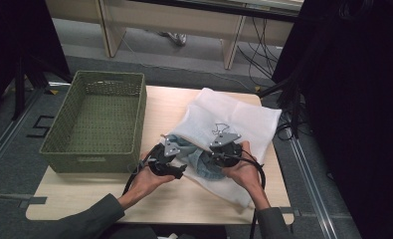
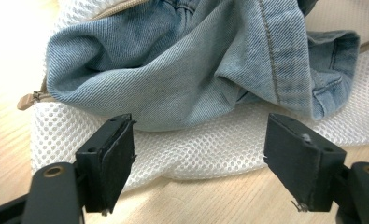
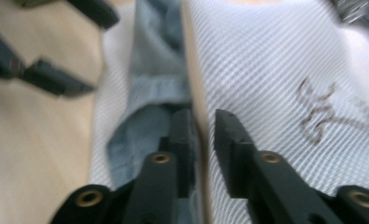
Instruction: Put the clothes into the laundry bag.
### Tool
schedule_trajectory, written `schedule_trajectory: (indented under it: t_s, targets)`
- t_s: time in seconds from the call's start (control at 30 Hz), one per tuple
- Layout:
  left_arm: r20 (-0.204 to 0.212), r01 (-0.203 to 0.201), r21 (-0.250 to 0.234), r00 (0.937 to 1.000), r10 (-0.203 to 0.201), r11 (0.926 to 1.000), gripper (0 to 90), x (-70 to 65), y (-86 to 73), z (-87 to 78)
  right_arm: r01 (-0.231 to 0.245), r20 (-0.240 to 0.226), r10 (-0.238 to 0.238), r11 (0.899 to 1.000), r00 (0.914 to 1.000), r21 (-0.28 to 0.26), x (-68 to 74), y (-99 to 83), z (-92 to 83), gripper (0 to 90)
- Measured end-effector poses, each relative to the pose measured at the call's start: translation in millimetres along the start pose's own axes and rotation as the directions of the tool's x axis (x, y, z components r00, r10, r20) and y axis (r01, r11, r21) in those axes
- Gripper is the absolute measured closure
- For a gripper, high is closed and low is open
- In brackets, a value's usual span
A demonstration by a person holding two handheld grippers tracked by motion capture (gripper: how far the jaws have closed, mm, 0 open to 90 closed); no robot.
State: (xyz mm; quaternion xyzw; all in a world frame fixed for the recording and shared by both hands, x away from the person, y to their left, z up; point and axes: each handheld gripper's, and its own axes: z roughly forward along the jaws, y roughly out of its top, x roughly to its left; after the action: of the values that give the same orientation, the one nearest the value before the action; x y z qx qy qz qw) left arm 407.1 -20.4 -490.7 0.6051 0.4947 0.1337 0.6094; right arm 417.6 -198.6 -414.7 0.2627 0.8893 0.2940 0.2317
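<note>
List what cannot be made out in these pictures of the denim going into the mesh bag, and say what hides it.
- Denim garment: its kind; left gripper view's top edge crops it, the white mesh bag covers the rest.
- Dark mark on the bag: blurred in right gripper view, too small in high view.
- Right gripper: whether its pads still press the bag's opening edge; blur.

Bare counter [image 1: 154, 107] was left between the green wicker basket [image 1: 97, 119] and the white mesh bag [image 1: 234, 124]; the right half was covered by the bag.
</note>
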Motion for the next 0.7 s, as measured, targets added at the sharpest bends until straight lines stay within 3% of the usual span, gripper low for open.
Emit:
schedule_trajectory:
  t_s: [0.03,0.07,0.13,0.17,0.2,0.23,0.27,0.3,0.33,0.37,0.4,0.43,0.47,0.5,0.53,0.57,0.6,0.63,0.67,0.7]
  targets:
    - [-0.014,0.022,-0.03,0.9996,-0.023,0.9993,23.9,-1.1,0.2,1.1,0.017,-0.004,-0.017,1.0,0.9998,-0.007,0.1,2.6,0.1,72.6]
    - [0.079,-0.498,0.428,0.8521,0.517,0.7543,23.7,34.0,23.8,-28.9,0.015,0.01,-0.015,1.0,0.9998,-0.017,1.0,5.6,-0.6,70.7]
    - [0.072,-0.481,0.427,0.8626,0.501,0.7661,23.6,34.7,24.5,-29.7,0.04,0.03,-0.038,0.998,0.9988,-0.053,3.4,13.7,0.7,66.2]
    - [0.072,-0.479,0.438,0.8618,0.502,0.7603,23.5,35.8,25.8,-31.0,0.06,0.022,-0.059,0.997,0.998,-0.048,4.6,18.3,2.8,64.2]
    - [0.058,-0.469,0.426,0.8674,0.494,0.7738,23.3,36.1,24.9,-30.9,0.074,0.025,-0.073,0.996,0.9971,-0.052,7.0,23.2,6.1,62.1]
    - [0.062,-0.478,0.429,0.8623,0.503,0.7669,23.2,37.0,25.4,-31.7,0.087,0.031,-0.085,0.995,0.9959,-0.055,9.7,28.0,10.0,59.8]
    - [0.066,-0.477,0.438,0.8625,0.502,0.7622,23.2,37.3,25.3,-32.5,0.091,0.015,-0.09,0.995,0.9958,-0.048,12.7,32.7,15.3,58.5]
    - [0.067,-0.476,0.44,0.8627,0.501,0.7611,23.1,37.4,24.9,-32.9,0.082,0.019,-0.082,0.996,0.9965,-0.03,16.4,37.1,21.2,57.0]
    - [0.067,-0.476,0.443,0.8625,0.502,0.7597,23.1,37.6,24.5,-33.3,0.106,0.041,-0.105,0.994,0.9936,-0.014,17.4,40.3,27.4,56.0]
    - [0.059,-0.463,0.434,0.8709,0.488,0.7731,23.0,36.9,22.9,-33.0,0.144,0.046,-0.144,0.99,0.9885,0.003,16.9,42.9,34.1,54.7]
    - [0.068,-0.473,0.444,0.8646,0.498,0.761,22.8,37.6,23.4,-33.8,0.139,0.054,-0.14,0.99,0.9887,0.029,17.1,44.2,40.3,55.2]
    - [0.064,-0.463,0.445,0.8703,0.488,0.7666,22.8,37.4,22.3,-34.2,0.149,0.068,-0.152,0.988,0.9861,0.044,16.2,44.8,46.1,58.5]
    - [0.073,-0.475,0.45,0.8634,0.499,0.756,22.7,38.6,23.1,-34.4,0.166,0.094,-0.173,0.984,0.9806,0.069,14.0,44.8,52.4,66.7]
    - [0.072,-0.481,0.448,0.8595,0.506,0.7533,22.6,39.3,23.0,-34.0,0.169,0.09,-0.176,0.982,0.9804,0.081,12.0,44.4,55.7,76.2]
    - [0.069,-0.466,0.451,0.8683,0.491,0.7608,22.6,39.4,22.1,-34.1,0.165,0.086,-0.171,0.983,0.9814,0.082,10.8,44.1,56.3,81.8]
    - [0.07,-0.468,0.445,0.8683,0.491,0.7639,22.3,40.2,22.1,-33.7,0.158,0.091,-0.165,0.984,0.9821,0.078,10.0,43.9,55.4,85.1]
    - [0.072,-0.471,0.448,0.8664,0.494,0.7602,22.1,41.3,22.3,-33.5,0.162,0.082,-0.169,0.983,0.9823,0.083,9.6,44.2,53.6,85.8]
    - [0.064,-0.468,0.448,0.8666,0.495,0.7615,21.9,41.3,21.3,-34.0,0.172,0.068,-0.177,0.983,0.9819,0.071,8.5,45.2,49.8,86.1]
    - [0.059,-0.455,0.453,0.8736,0.483,0.7669,21.9,41.1,19.9,-34.5,0.129,0.056,-0.133,0.99,0.9896,0.064,9.1,45.3,44.0,86.2]
    - [0.046,-0.445,0.446,0.8776,0.477,0.7762,21.9,41.1,18.3,-34.4,0.125,0.032,-0.127,0.99,0.9913,0.057,8.6,45.4,37.5,86.2]
